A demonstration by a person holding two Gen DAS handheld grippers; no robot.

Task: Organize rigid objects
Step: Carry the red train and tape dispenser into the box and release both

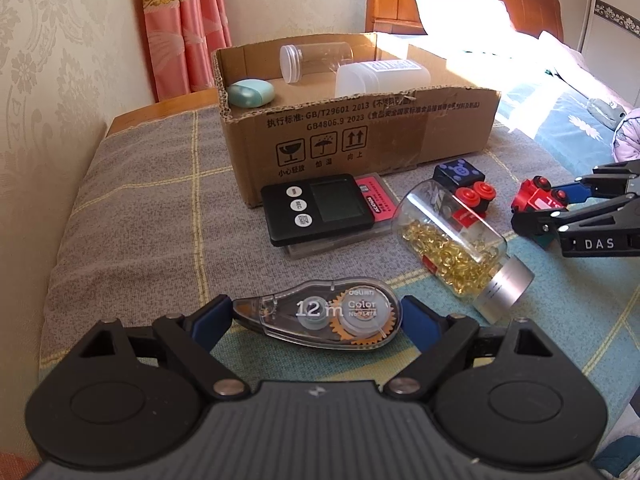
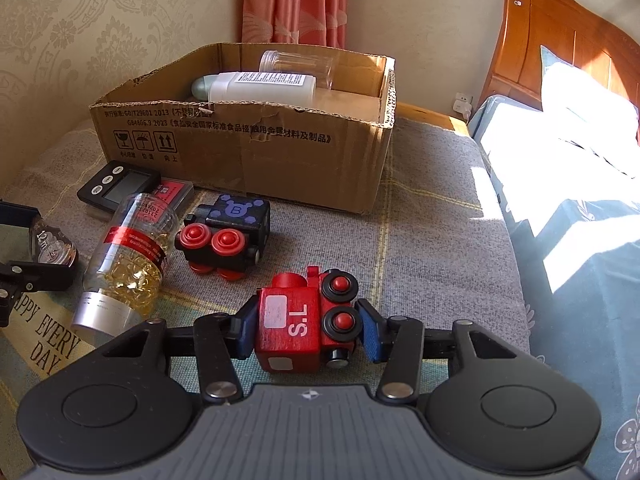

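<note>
My left gripper has its blue pads on both ends of a clear correction tape dispenser lying on the grey checked blanket. My right gripper has its pads against both sides of a red toy train, which rests on the blanket; the train also shows in the left wrist view. A cardboard box stands behind, holding a clear jar, a white bottle and a teal case.
In front of the box lie a black timer on a pink-labelled case, a clear bottle of gold capsules on its side, and a black toy train. A sunlit bed is to the right.
</note>
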